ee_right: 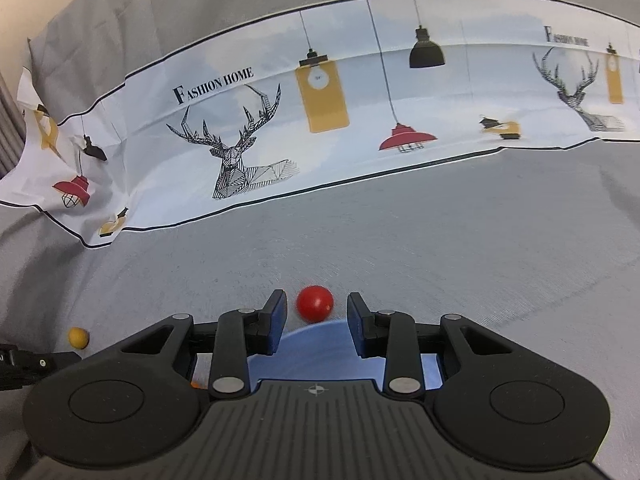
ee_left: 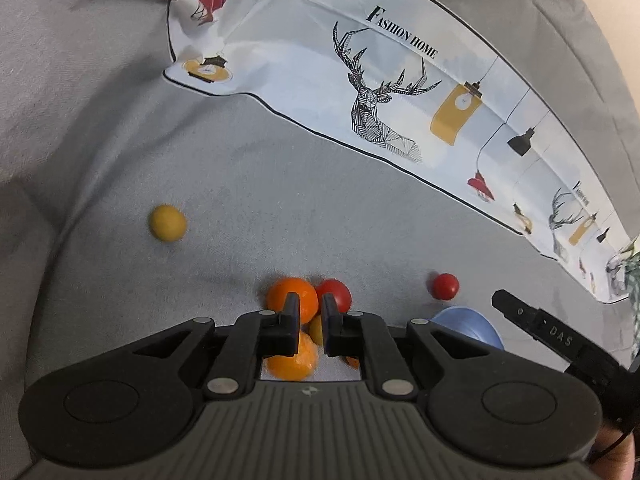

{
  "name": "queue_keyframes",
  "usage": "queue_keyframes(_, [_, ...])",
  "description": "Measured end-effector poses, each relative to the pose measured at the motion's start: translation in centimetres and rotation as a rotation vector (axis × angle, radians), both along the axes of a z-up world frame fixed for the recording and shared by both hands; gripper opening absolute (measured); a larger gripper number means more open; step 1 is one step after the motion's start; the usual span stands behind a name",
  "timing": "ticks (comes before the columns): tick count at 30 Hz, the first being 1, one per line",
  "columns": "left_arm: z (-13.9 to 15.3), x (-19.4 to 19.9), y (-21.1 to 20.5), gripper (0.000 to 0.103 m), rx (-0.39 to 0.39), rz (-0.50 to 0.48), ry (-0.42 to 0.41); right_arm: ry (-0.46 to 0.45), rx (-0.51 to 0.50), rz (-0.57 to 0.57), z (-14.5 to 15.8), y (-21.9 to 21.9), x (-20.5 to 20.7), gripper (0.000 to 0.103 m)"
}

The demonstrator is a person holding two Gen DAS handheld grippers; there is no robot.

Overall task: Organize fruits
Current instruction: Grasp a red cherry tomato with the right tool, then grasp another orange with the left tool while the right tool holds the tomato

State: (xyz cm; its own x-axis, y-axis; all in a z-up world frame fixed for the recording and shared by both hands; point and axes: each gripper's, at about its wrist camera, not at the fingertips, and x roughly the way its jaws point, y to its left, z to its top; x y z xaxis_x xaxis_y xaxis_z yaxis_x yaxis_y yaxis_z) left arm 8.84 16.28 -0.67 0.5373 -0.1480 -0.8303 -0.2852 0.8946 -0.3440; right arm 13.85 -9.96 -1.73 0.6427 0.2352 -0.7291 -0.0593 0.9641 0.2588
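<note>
Grey cloth (ee_left: 100,100) under everything in both views; printed sheet (ee_left: 304,80) with deer and hanging lamps across the far side, crumpled at its left end.

Left wrist view only: cluster of fruit directly ahead of the left gripper (ee_left: 308,312), comprising two oranges, far orange (ee_left: 310,294) and near orange (ee_left: 298,360), one red fruit (ee_left: 338,292) touching the far orange, and one small yellow fruit (ee_left: 316,330) between them, partly hidden by the fingers. Orange sliver at the right finger's base, too hidden to identify. Fingers close together, a narrow gap between them, pinching nothing visible. Blue bowl (ee_left: 476,326) to the right of the cluster, mostly behind the gripper body. Right gripper's finger (ee_left: 540,328) entering from the right edge.

Right wrist view only: right gripper (ee_right: 318,316) with fingers spread wide, empty, poised above the bowl's rim (ee_right: 316,340), bowl interior showing no fruit where visible.

Both views: one lone red ball-shaped fruit (ee_right: 315,304) on the cloth just beyond the bowl, framed between the spread fingers; one lone yellow fruit (ee_left: 167,223) well apart to the left.

Count: bowls, one; oranges, two; red fruits, two; yellow fruits, two.
</note>
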Motion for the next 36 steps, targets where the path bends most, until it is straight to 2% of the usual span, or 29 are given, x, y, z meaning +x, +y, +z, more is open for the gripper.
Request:
queue_keyframes(2, [-0.3, 0.3, -0.1, 0.014, 0.012, 0.009, 0.014, 0.011, 0.005, 0.001, -0.5, 0.3, 0.7, 0.037])
queue_keyframes(4, [-0.7, 0.5, 0.0, 0.025, 0.002, 0.022, 0.031, 0.019, 0.008, 0.002, -1.0, 0.6, 1.5, 0.038])
queue_keyframes(8, [-1.1, 1.0, 0.5, 0.028, -0.009, 0.047, 0.045, 0.039, 0.006, -0.002, -2.1, 1.3, 3.2, 0.042])
queue_keyframes(10, [-1.3, 1.4, 0.7, 0.035, -0.008, 0.062, 0.05, 0.052, 0.003, 0.002, -2.8, 1.7, 4.1, 0.042])
queue_keyframes(16, [-2.5, 2.6, 0.9, 0.049, -0.031, 0.069, 0.099, 0.114, -0.063, -0.006, -5.1, 3.3, 6.2, 0.042])
queue_keyframes(19, [-3.0, 3.2, 0.2, 0.05, -0.003, 0.044, 0.115, 0.138, -0.094, -0.014, -6.1, 4.0, 6.8, 0.042])
queue_keyframes(22, [-3.5, 3.8, -0.5, 0.05, 0.044, 0.03, 0.131, 0.117, -0.13, -0.002, -6.3, 4.9, 7.0, 0.042])
queue_keyframes(24, [-4.0, 4.2, -0.8, 0.05, 0.068, 0.017, 0.15, 0.107, -0.155, -0.006, -6.3, 5.3, 6.9, 0.033])
queue_keyframes(26, [-4.3, 4.5, -1.0, 0.05, 0.06, 0.007, 0.155, 0.104, -0.172, -0.008, -6.3, 5.5, 6.9, 0.027])
queue_keyframes(32, [-4.6, 4.7, -2.1, 0.049, 0.116, -0.036, 0.17, 0.116, -0.164, -0.029, -6.2, 5.0, 7.0, 0.027])
queue_keyframes(34, [-4.7, 4.8, -2.1, 0.042, 0.128, -0.041, 0.173, 0.116, -0.162, -0.024, -6.3, 5.0, 7.0, 0.028])
queue_keyframes(36, [-4.7, 4.8, -2.2, 0.041, 0.133, -0.046, 0.173, 0.11, -0.172, -0.011, -6.4, 5.1, 6.9, 0.028])
